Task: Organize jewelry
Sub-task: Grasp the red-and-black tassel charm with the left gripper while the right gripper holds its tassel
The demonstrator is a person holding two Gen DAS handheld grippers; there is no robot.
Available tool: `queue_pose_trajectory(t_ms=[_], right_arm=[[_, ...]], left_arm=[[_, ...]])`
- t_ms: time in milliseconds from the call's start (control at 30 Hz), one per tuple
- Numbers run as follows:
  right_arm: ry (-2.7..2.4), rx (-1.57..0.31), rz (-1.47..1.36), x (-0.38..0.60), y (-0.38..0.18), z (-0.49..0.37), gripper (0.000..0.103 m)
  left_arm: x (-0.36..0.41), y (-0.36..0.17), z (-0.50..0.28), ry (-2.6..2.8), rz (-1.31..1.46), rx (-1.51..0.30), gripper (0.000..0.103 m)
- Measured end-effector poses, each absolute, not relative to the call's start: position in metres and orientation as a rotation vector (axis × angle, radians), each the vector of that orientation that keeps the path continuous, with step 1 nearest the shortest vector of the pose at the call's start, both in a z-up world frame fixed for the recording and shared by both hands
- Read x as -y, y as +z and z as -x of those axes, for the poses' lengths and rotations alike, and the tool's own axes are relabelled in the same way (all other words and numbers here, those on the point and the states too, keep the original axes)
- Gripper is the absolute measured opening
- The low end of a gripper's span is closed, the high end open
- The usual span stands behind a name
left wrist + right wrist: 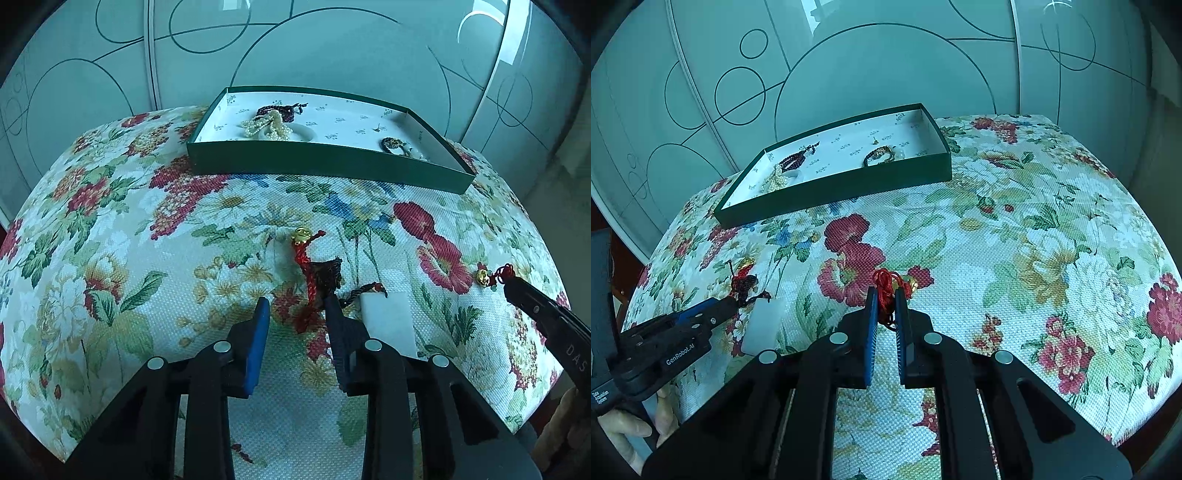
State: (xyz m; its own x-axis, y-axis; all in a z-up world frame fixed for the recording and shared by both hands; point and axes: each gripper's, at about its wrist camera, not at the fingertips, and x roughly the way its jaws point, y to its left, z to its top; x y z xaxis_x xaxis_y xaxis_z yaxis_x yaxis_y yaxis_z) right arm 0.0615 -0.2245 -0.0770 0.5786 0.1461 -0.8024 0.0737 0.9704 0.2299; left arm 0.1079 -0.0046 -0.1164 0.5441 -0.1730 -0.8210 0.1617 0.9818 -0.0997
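With the left gripper [297,314] part-open around a red cord bracelet [306,273] lying between its fingertips, and the right gripper [886,306] clamped on another red cord [884,284], a snagged tassel may drag loose before reaching the green box [325,162] ahead.

The shallow dark-green cardboard box [325,162] sits at the far edge of the floral woven tablecloth [147,229]. Inside the box, the cream pearl-bead strand [266,127] lies at its left end, the dark beaded bracelet [393,145] toward its right. In front of the box, on the cloth, lies the red braided cord with a gold charm [304,258]; a white rectangular card [388,317] lies just right of that cord.
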Motion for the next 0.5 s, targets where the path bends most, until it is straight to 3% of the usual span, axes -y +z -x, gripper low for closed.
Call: queue_pose_trajectory(t_ms=[67,100,200,467,500], right_arm=[[0.043,-0.956,-0.252,0.2249,-0.0773,-0.0613,0.009],[0.043,-0.957,-0.253,0.2252,-0.0775,-0.0614,0.009],[0.041,-0.958,-0.26,0.2262,-0.0782,-0.0618,0.009],[0.039,-0.959,-0.267,0.2277,-0.0794,-0.0627,0.009],[0.039,-0.959,-0.267,0.2279,-0.0799,-0.0629,0.009]], left_arm=[[0.0077,-0.1171,-0.1091,-0.198,-0.007,-0.965,0.031],[0.0074,-0.1173,-0.1094,-0.193,-0.012,-0.96,0.023],[0.0051,-0.1174,-0.1109,-0.193,-0.008,-0.961,0.014],[0.0125,-0.1174,-0.1134,-0.227,-0.035,-0.956,0.013],[0.0126,-0.1176,-0.1137,-0.223,-0.033,-0.955,0.005]])
